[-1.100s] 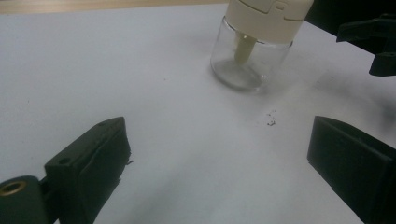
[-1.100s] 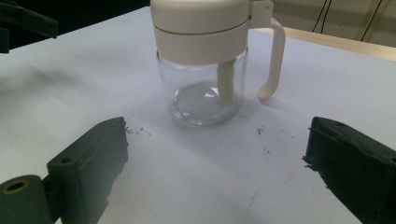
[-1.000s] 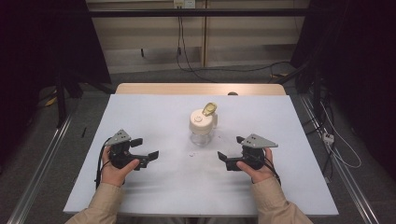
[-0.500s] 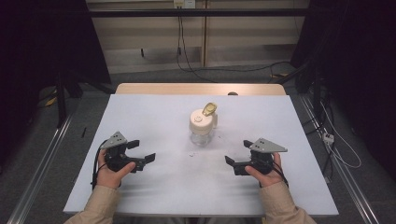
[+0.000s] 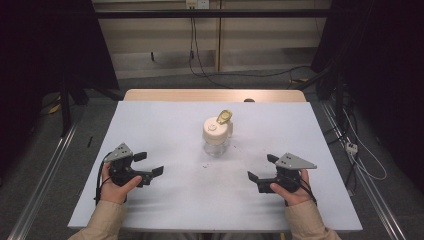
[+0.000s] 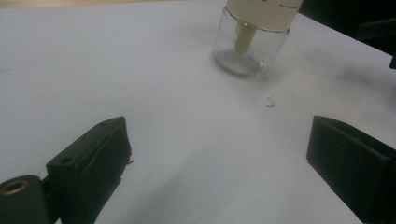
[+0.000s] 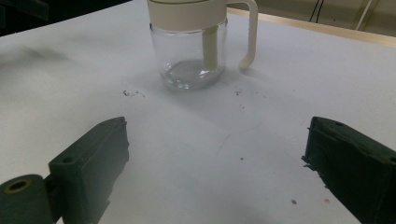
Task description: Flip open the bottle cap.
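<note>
A clear glass jar (image 5: 217, 145) stands upright near the middle of the white table (image 5: 165, 120), a little toward the far edge. It wears a cream lid (image 5: 216, 129) that covers its whole mouth, with a yellowish flip cap (image 5: 224, 116) tilted up at the lid's far side. In the right gripper view a cream handle (image 7: 251, 35) curves down one side of the jar, and a cream tube (image 7: 210, 49) hangs from the lid down inside the glass. Apart from that tube the jar looks empty: the glass bottom shows clear through the wall in both gripper views. A few dark specks (image 7: 132, 93) lie on the white surface just in front of the jar.

The left gripper (image 5: 148, 164) is held in the person's left hand (image 5: 114, 182) near the left part of the near edge, its jaws spread wide with nothing between them and pointing in toward the table's middle. The right gripper (image 5: 261, 168) is held in the right hand (image 5: 290, 190) near the right part of the near edge, jaws likewise wide apart and empty.

The jar sits between the two grippers and farther from the person, well apart from both; neither touches it.
</note>
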The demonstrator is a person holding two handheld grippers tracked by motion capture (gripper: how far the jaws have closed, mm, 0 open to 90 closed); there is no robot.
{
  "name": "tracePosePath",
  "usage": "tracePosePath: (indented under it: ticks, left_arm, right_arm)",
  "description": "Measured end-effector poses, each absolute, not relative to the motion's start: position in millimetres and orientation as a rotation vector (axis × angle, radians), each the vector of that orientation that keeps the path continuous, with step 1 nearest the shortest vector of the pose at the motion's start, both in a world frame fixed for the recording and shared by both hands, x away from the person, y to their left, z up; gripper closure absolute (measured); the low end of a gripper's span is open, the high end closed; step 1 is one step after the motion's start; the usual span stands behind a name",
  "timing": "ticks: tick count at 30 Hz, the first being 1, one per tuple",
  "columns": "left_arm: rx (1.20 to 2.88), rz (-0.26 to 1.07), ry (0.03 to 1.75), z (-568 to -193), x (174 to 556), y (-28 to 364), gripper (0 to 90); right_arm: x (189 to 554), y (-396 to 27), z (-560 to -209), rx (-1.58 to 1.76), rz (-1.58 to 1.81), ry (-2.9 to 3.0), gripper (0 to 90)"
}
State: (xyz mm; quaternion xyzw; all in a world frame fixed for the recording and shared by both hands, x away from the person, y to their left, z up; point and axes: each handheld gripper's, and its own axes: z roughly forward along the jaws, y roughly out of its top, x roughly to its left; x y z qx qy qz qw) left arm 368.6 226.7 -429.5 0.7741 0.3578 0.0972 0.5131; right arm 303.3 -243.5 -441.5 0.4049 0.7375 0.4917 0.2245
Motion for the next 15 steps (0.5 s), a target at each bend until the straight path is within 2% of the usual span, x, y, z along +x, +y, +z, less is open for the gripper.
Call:
tracePosePath:
  ticks: [15]
  left_arm:
    - [1.864, 0.243, 0.877, -432.9, 360.8, 239.0, 5.8]
  right_arm:
    - [292.2, -265.5, -445.5, 1.144, 1.331, 2.008, 6.6]
